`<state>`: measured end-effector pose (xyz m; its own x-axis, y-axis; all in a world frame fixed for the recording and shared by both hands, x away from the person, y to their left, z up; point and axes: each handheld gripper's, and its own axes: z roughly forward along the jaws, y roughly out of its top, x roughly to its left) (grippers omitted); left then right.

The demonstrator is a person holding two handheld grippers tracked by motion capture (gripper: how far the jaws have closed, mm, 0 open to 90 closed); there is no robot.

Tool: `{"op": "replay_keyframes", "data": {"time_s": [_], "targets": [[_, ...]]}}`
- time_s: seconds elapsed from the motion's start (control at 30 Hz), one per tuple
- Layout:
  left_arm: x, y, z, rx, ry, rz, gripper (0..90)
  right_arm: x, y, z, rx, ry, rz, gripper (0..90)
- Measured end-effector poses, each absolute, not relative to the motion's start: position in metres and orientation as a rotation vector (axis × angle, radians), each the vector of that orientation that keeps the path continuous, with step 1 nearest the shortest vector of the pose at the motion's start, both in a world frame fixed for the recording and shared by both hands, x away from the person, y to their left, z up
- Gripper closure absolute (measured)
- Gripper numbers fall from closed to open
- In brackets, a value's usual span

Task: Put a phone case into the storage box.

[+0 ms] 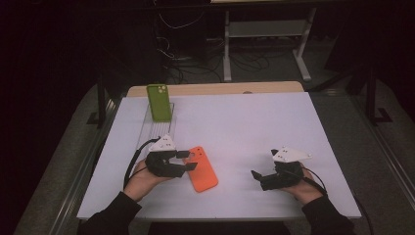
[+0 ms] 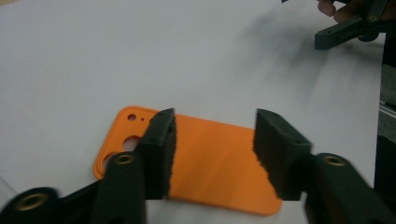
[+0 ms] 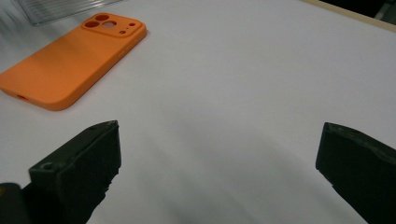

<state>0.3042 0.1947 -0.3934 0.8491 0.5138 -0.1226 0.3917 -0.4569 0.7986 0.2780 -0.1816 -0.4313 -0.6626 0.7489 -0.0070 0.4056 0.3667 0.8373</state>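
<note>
An orange phone case (image 1: 204, 172) lies flat on the white table (image 1: 254, 122), back up, with its camera cutouts at the far end. My left gripper (image 1: 188, 160) is at the case's near-left edge. In the left gripper view the orange case (image 2: 215, 154) shows in the gap between the jaws of my left gripper (image 2: 215, 114); they stand partly apart and neither pad visibly presses on it. My right gripper (image 1: 264, 163) rests to the right, apart from the case. In the right gripper view my right gripper (image 3: 219, 126) is wide open over bare table, with the case (image 3: 70, 56) at the upper left.
A green phone case (image 1: 159, 102) stands upright at the far end of a clear ribbed rack (image 1: 157, 129) left of centre. The table's wooden far edge (image 1: 220, 88) borders a dark floor with cables. A hand holds each gripper from the near edge.
</note>
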Motion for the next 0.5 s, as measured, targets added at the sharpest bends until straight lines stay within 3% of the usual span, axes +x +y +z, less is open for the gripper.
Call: {"op": "replay_keyframes", "data": {"time_s": [0.3, 0.5], "targets": [[0.295, 0.199, -0.406, 2.185, 0.659, 0.16, 89.1, 0.279, -0.181, -0.431, 1.003, 2.25, 1.203, 0.0], [0.293, 0.19, -0.424, 2.314, 0.633, 0.131, 89.6, 0.279, -0.181, -0.431, 0.996, 2.249, 1.204, 0.0]]}}
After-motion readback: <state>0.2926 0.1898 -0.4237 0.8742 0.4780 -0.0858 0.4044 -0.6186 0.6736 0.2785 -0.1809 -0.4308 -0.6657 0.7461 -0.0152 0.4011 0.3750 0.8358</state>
